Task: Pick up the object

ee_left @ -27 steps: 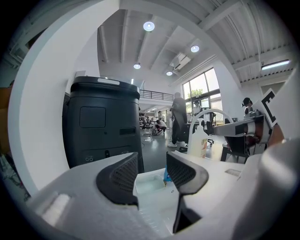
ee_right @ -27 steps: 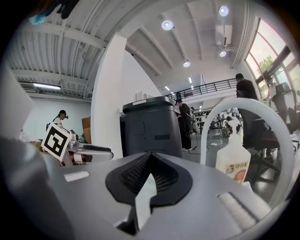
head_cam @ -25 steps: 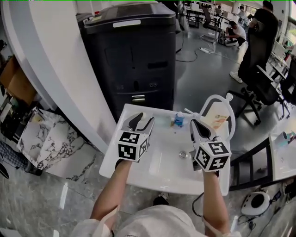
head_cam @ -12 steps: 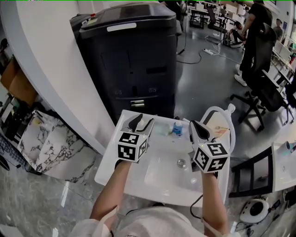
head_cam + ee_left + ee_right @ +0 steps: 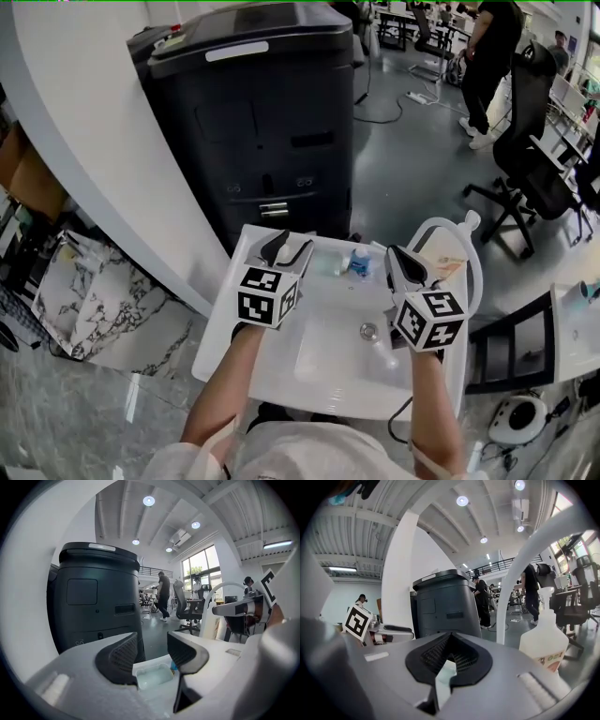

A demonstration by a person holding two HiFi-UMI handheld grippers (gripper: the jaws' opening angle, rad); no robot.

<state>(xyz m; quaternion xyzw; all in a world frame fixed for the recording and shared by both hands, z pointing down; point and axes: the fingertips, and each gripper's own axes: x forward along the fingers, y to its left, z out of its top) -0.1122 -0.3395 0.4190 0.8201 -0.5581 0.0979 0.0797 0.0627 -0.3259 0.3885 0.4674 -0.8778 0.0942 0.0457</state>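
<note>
A small blue object (image 5: 359, 262) stands near the far edge of the white table top (image 5: 281, 361), between my two grippers. In the left gripper view it (image 5: 173, 667) peeks out beside a shallow translucent tray (image 5: 152, 676). My left gripper (image 5: 286, 247) hovers left of it. Its jaws are opening and hold nothing; the tray lies beyond the pads (image 5: 119, 656). My right gripper (image 5: 403, 260) hovers to the right of the blue object. Its ribbed pads (image 5: 461, 656) meet at the tips, with nothing gripped.
A tall black machine (image 5: 262, 112) stands right behind the table. A spray bottle (image 5: 543, 641) and a white hoop-shaped frame (image 5: 452, 202) are at the table's right end. A round drain (image 5: 367, 330) sits mid-table. Office chairs (image 5: 530, 169) and a person (image 5: 487, 52) are beyond.
Both grippers stay in nearly the same place over the table. The view has shifted slightly, and the person in the background has walked to the left.
</note>
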